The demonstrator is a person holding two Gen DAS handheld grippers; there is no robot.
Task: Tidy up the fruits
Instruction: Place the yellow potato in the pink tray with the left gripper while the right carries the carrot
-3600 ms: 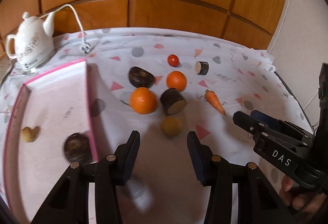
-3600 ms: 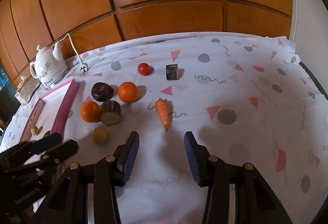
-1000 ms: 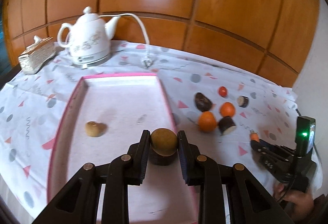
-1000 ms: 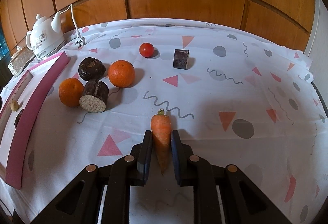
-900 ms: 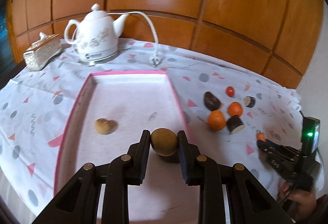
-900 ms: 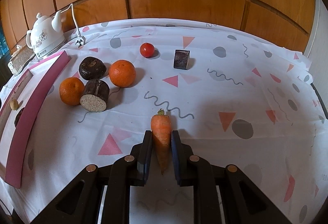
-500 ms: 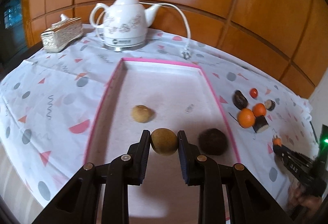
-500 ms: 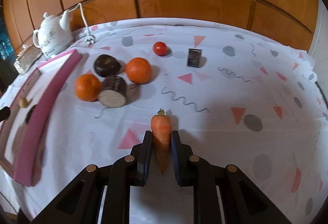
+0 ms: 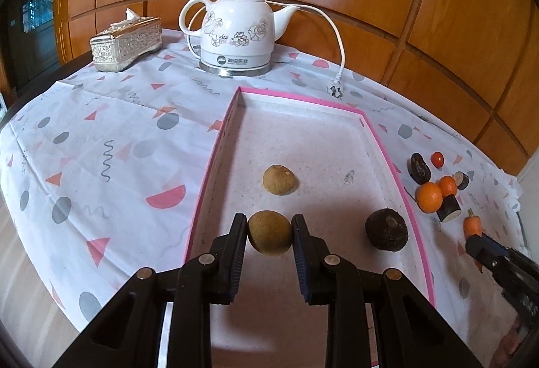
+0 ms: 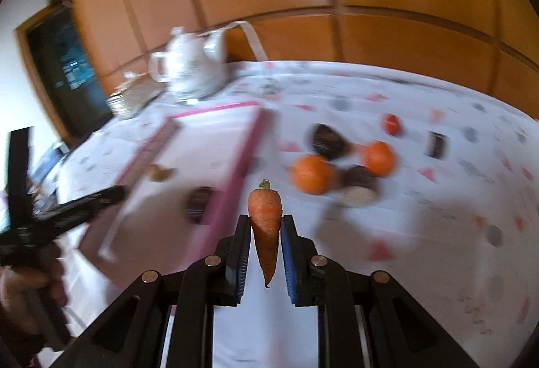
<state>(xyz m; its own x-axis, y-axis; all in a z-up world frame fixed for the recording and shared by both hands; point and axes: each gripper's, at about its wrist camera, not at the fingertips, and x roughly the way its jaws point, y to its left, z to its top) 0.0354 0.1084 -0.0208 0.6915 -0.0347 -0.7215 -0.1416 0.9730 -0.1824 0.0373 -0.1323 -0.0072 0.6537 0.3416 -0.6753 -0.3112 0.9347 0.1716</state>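
Note:
My left gripper [image 9: 269,235] is shut on a round brown fruit [image 9: 269,233] and holds it over the near left part of the pink-rimmed tray [image 9: 370,129]. Inside the tray lie a second brown fruit [image 9: 279,180] and a dark round fruit [image 9: 386,234]. My right gripper [image 10: 266,233] is shut on a carrot [image 10: 265,216] and holds it in the air near the tray's right wall [image 10: 232,186]. That gripper also shows at the right edge of the left wrist view [image 9: 485,250]. Two oranges [image 9: 429,197] [image 10: 313,174], dark cut pieces and a small tomato [image 10: 391,124] lie on the cloth right of the tray.
A white kettle [image 9: 239,34] with a cord and plug stands behind the tray. A silver tissue box [image 9: 126,43] sits at the back left. The patterned tablecloth [image 9: 101,139] covers the table, whose edge is close on the left. The right wrist view is blurred by motion.
My left gripper has carried the brown fruit further left and over the tray. My right gripper has lifted the carrot and swung left toward the tray.

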